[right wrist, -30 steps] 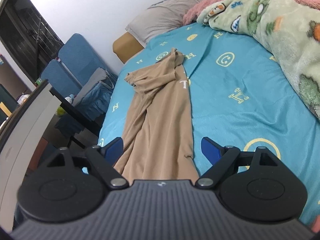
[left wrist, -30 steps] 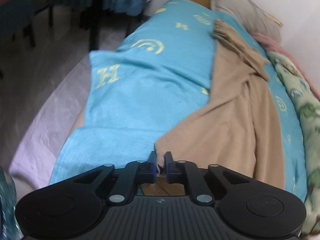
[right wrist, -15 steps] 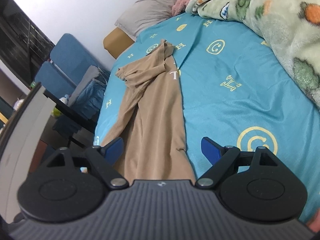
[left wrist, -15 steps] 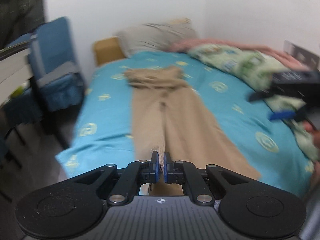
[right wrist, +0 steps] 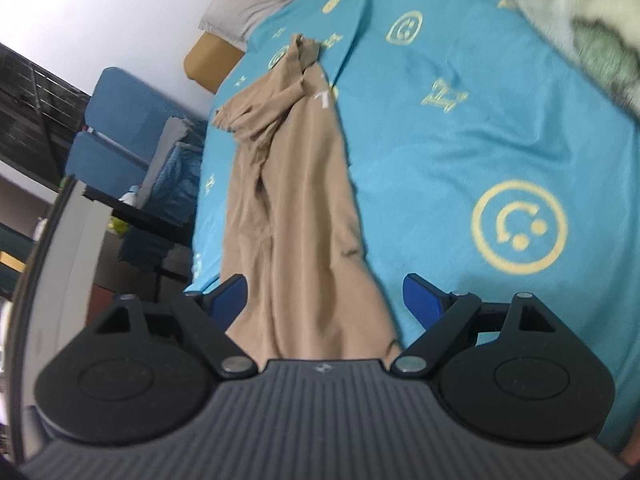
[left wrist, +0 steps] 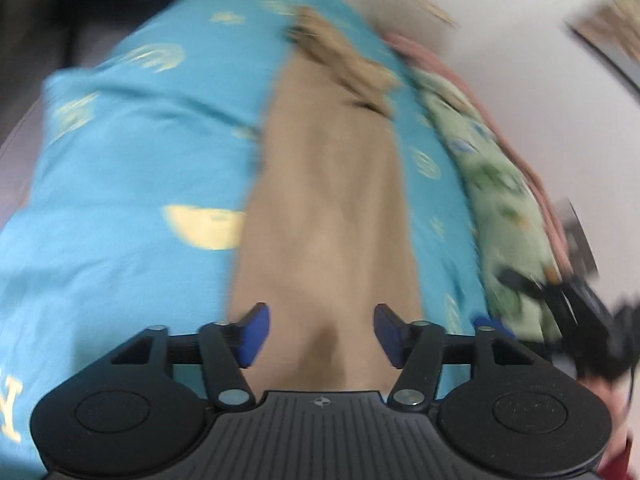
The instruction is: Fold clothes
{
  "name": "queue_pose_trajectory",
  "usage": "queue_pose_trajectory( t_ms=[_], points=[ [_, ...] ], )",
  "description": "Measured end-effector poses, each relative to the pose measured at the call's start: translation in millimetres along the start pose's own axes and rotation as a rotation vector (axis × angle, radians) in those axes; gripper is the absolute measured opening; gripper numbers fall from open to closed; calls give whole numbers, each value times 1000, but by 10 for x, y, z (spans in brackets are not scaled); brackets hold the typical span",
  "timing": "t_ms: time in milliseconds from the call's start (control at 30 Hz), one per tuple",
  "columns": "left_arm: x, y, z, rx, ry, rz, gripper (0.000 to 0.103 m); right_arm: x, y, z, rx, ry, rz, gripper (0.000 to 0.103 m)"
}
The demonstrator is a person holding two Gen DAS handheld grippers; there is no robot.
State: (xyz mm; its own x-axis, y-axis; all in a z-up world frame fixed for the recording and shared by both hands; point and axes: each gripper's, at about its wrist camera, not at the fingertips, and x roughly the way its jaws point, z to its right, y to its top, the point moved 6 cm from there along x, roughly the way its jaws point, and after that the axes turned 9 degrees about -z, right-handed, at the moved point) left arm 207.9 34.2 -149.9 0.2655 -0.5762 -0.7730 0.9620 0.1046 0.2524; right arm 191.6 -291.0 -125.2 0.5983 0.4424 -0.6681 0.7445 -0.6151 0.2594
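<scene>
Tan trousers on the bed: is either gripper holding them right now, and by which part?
Neither. The left gripper has just been opening and its fingers stand apart over the tan trousers; the right gripper is open too.

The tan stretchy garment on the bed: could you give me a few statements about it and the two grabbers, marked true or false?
1. The tan stretchy garment lies lengthwise on the turquoise bedsheet with yellow smiley prints. True.
2. The left gripper is clamped on the garment. False: its jaws have just been opening and stand apart over the cloth.
3. The right gripper is open. True.
4. The garment is folded into a neat square. False: it lies stretched out, bunched at its far end.
5. A grey pillow lies at the bed's far end. True.
</scene>
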Motion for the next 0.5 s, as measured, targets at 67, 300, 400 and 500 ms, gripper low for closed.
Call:
queue_pose_trajectory(
  t_ms=[67,300,400,500],
  points=[
    [56,42,-167,-76,18,-12,61,61,-36,-1,-6,-15,-25,76],
    [233,70,-261,-127,60,-27,69,285,-125,100,-1,-110,-114,75],
    [244,49,-214,-107,56,-25,70,390,-170,161,-1,-139,-162,64],
    [282,13,-164,-98,9,-57,67,472,-220,201,3,-147,-207,49]
  ],
)
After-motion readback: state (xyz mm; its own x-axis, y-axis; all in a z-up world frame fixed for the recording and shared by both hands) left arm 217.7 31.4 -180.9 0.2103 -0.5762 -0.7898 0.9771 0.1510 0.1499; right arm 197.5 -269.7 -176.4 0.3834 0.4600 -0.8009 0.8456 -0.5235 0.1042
